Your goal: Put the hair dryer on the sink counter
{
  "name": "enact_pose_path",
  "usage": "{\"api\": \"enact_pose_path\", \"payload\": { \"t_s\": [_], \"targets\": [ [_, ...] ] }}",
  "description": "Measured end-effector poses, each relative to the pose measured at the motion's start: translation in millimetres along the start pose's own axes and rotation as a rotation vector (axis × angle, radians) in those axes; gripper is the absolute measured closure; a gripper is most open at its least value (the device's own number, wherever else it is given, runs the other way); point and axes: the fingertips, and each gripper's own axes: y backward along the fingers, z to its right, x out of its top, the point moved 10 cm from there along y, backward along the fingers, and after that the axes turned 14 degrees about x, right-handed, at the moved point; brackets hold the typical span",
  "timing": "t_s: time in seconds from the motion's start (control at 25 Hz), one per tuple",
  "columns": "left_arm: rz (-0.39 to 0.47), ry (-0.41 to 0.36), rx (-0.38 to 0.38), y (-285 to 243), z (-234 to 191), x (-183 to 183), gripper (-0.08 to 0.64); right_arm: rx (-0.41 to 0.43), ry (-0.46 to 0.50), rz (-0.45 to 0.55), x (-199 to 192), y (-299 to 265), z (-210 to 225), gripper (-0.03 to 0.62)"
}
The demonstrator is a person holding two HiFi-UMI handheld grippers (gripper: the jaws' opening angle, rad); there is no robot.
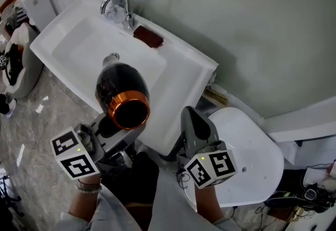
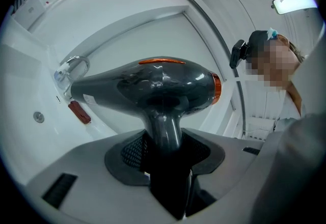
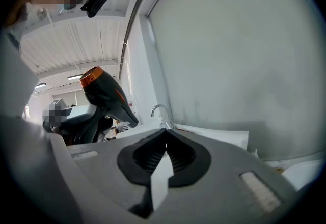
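Note:
A glossy black hair dryer (image 1: 119, 91) with an orange ring at its rear hangs above the front of the white sink (image 1: 181, 70). Its nozzle points toward the basin. My left gripper (image 1: 112, 131) is shut on the dryer's handle. In the left gripper view the handle (image 2: 164, 134) rises from between the jaws, and the body (image 2: 153, 84) lies crosswise above them. My right gripper (image 1: 197, 119) hovers just right of the dryer, near the sink's front corner. It is shut and holds nothing (image 3: 165, 134). The right gripper view shows the hair dryer (image 3: 104, 94) at its left.
A chrome faucet (image 1: 118, 5) stands at the back of the sink, with a dark red object (image 1: 148, 37) on the counter beside it. The grey wall runs behind. A white rounded lid (image 1: 247, 156) lies to the right. A white seat with clutter (image 1: 18, 62) stands at left on the marble floor.

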Motion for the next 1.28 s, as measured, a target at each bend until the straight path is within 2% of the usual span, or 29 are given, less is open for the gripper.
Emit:
{"api": "enact_pose_path", "payload": {
  "t_s": [0.32,0.56,0.88,1.04,1.28],
  "targets": [
    [-0.049,-0.002,-0.008,-51.7,-3.3,1.7,0.377,-0.001,-0.014,0.007,7.9,-7.2,33.8,0.595],
    [-0.088,-0.044,-0.02,-69.3,0.2,7.3,0.377,-0.034,-0.031,0.027,8.0,1.6,37.6,0.595],
    [-0.189,-0.071,-0.076,-119.3,3.1,4.6,0.377,-0.128,-0.057,0.055,9.6,15.5,64.2,0.594],
    [-0.234,-0.05,-0.117,-140.8,-0.7,3.0,0.377,-0.187,-0.07,0.064,9.3,20.8,69.3,0.595],
    [-0.302,-0.024,-0.136,-173.2,-14.3,1.3,0.377,-0.271,-0.086,0.072,7.3,22.7,74.1,0.595]
  ]
}}
